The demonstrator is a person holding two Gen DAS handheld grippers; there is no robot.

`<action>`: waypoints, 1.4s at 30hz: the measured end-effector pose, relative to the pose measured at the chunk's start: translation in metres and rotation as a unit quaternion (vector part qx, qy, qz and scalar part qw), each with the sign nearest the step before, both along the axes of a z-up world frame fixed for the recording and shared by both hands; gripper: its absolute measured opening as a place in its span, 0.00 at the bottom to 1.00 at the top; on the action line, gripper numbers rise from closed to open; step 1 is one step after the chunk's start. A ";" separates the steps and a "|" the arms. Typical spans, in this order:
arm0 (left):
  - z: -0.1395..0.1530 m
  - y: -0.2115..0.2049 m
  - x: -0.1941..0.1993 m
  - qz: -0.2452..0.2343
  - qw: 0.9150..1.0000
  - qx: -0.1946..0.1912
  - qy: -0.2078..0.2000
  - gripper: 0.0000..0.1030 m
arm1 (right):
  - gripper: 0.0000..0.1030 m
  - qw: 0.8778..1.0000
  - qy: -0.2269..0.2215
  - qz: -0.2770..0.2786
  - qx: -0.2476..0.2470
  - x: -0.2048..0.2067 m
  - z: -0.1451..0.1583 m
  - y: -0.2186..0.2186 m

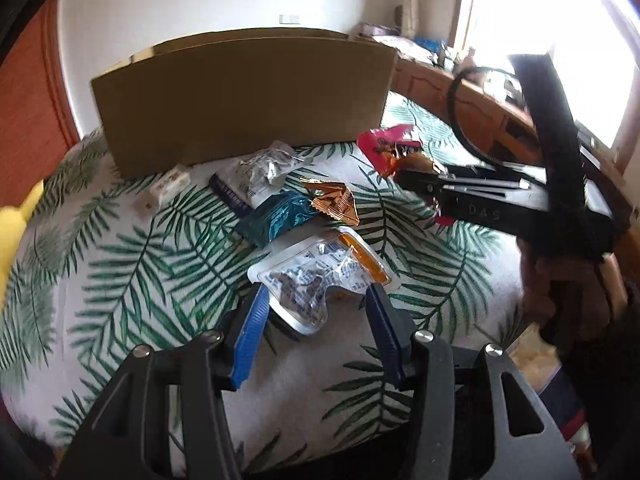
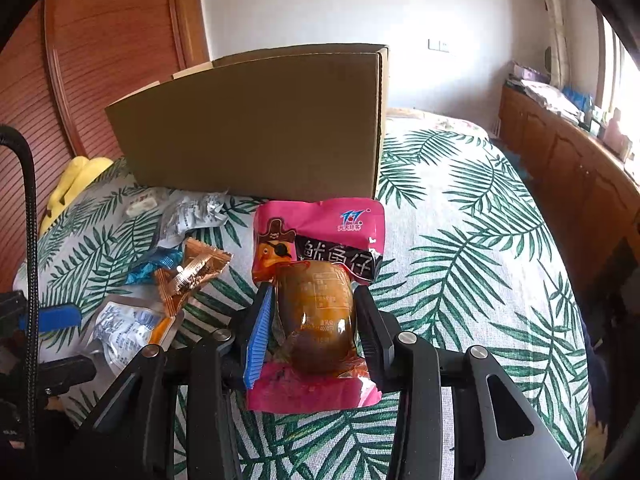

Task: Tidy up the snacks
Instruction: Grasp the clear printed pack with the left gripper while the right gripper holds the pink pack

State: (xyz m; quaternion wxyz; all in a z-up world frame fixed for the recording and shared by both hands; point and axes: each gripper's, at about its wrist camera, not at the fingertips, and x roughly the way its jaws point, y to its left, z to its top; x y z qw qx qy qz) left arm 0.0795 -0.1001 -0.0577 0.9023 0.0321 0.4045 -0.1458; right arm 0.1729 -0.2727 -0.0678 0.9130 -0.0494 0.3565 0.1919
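While the right hand-held gripper pinches the pink pouch across its bulging middle, both pads pressed on the clear window, the pouch's long axis runs away from the hand toward the box. The pouch hangs clear of the bed, just in front of the box's near wall, close to its right corner. Box stands upright, opening at top; inside not visible.

The left hand-held gripper is spread, jaws straddling the near end of the clear pouch with the orange edge. From the left wrist view I cannot tell whether the pads touch it; it seems to lie flat on the bed, long axis pointing away and slightly right, toward the pile.

Pile between the left gripper and box: teal pack, copper wrapper, silver pack, small white pack by the box foot.

Judgement: right hand is nearer the box and already loaded, so the drop into the box falls to it; the move needs lift over the near wall, then forward. Left hand is nearer the loose pile.
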 end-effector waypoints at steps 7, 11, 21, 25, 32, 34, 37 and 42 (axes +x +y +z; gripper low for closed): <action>-0.013 -0.005 0.022 -0.013 0.998 0.057 0.022 0.49 | 0.39 1.000 -0.001 -0.002 -0.001 0.000 0.000 0.000; -0.011 -0.011 0.033 -0.024 0.997 0.067 0.021 0.49 | 0.39 1.000 -0.001 -0.001 0.000 0.000 0.000 0.001; -0.013 -0.021 0.062 -0.031 0.997 0.046 0.046 0.50 | 0.39 1.000 -0.001 -0.001 0.000 0.000 0.000 0.001; -0.012 -0.023 0.064 -0.030 0.998 0.044 0.043 0.50 | 0.39 1.000 -0.002 -0.002 0.001 -0.001 0.000 0.001; -0.011 -0.022 0.052 -0.046 0.997 0.043 0.036 0.32 | 0.39 1.000 -0.002 -0.001 0.000 -0.001 0.000 0.001; -0.009 -0.019 0.046 -0.047 0.997 0.036 0.039 0.31 | 0.39 1.000 -0.001 -0.001 0.000 -0.001 -0.001 0.001; -0.008 -0.010 0.037 -0.046 0.998 0.024 0.037 0.30 | 0.39 1.000 -0.001 -0.001 0.001 -0.001 -0.001 0.001; 0.003 0.007 0.022 -0.032 0.999 0.003 0.020 0.22 | 0.39 1.000 -0.001 -0.001 0.001 -0.001 -0.001 0.001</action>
